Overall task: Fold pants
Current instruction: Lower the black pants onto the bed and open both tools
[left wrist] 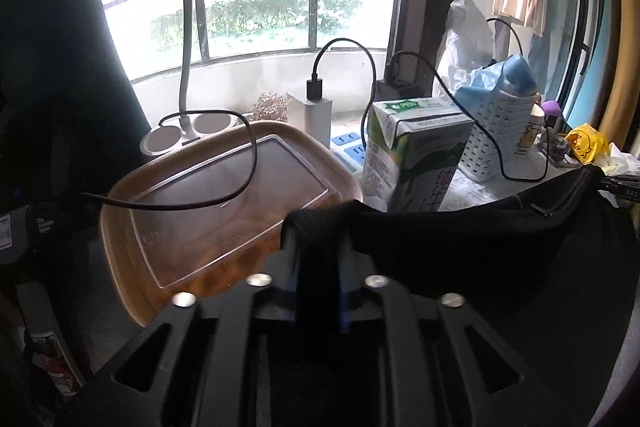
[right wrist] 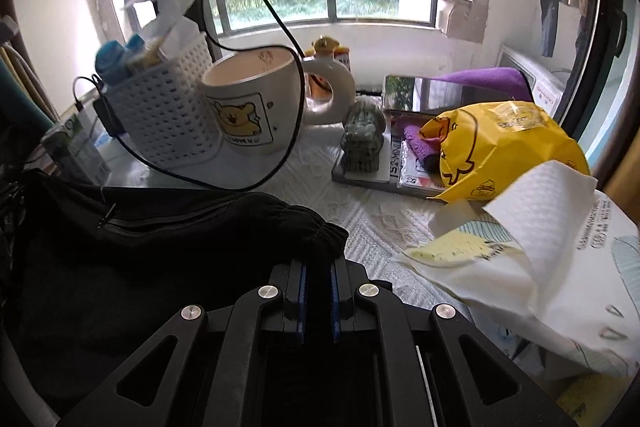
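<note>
Two claws gripped the black pants [right wrist: 168,251] at once, one at each end of an edge stretched between them over a cluttered bench [right wrist: 360,215]. The left claw [left wrist: 318,267] had a corner of the dark cloth draped over and between its blue pads; its jaws stood a little apart, and whether the pads pressed the cloth I could not tell from that view. The right claw [right wrist: 318,263] was nearly closed, with the gathered elastic cuff or waistband lying right at its tips, apparently pinched there.

Most of the garment hung or lay low and toward the person, in front of a milk carton [left wrist: 416,155], a white basket [right wrist: 168,115] and a bear mug [right wrist: 248,107]. A brown tray [left wrist: 224,203] with a clear lid sat under the left claw, and a black cable [right wrist: 280,75] looped close by.

By my judgement the fabric was light, soft and limp, so it would sag and slide rather than hold a crease. The ribbed elastic band was the thickest, firmest part and the better place to hold; thin single layers could slip out. Dragging cloth might catch the cable or tip the mug.
</note>
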`<state>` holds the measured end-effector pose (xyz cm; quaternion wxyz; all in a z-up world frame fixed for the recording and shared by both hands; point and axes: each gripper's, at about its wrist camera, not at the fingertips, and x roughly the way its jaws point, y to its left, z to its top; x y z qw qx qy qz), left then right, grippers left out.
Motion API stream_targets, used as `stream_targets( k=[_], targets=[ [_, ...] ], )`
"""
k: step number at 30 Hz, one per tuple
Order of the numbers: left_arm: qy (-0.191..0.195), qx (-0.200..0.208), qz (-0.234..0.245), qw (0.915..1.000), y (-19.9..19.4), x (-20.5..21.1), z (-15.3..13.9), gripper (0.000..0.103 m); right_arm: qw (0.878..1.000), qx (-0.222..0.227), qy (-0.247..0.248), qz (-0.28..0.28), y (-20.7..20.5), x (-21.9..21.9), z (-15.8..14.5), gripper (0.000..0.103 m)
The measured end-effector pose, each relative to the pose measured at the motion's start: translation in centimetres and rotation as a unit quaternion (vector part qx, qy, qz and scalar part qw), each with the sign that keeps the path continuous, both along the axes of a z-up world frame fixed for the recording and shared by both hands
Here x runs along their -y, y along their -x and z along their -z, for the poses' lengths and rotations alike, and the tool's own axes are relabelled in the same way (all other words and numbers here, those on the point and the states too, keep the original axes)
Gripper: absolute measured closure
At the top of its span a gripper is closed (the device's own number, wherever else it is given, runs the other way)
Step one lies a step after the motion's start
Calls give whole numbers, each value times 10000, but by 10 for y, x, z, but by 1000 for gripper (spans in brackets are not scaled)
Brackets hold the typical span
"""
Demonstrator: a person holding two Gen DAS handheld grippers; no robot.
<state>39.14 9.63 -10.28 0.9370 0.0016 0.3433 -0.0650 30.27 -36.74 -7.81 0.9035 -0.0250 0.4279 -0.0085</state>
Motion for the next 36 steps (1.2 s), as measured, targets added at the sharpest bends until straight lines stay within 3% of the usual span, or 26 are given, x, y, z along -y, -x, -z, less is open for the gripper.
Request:
stream_targets(
  k=[1,2,4,5,8,10,12,18,24,29,36],
  targets=[
    [40,-4,76,10000,1,0,0,60,10000,-3,52,22,-1,0,1,92],
    [38,0,116,9999,3,1,0,56,9999,2,117,37,-2,-1,2,91],
    [-23,30,161,9999,10,4,-4,27,9997,29,212,79,-2,-3,1,86],
    [-77,62,126,9999,12,4,-6,23,9996,60,265,98,-1,-5,1,85],
    [-104,136,79,9998,19,5,-15,22,9989,205,399,151,4,-9,-5,62],
    [-149,242,49,9996,30,5,-24,22,9990,256,358,77,9,-12,-11,37],
    [-208,352,25,9992,41,4,-33,22,9986,320,424,30,15,-17,-17,28],
    [-135,533,-67,9985,82,-1,-55,21,9978,516,383,-140,43,-35,-37,25],
    [262,310,-130,9991,124,-4,-47,21,9977,634,214,-81,92,-47,-44,23],
    [746,-110,-248,9968,158,-15,-19,20,9984,402,369,139,138,-46,-24,23],
    [1203,-631,-501,9895,186,-24,21,20,9956,-73,-498,794,198,-22,19,23]
  ],
)
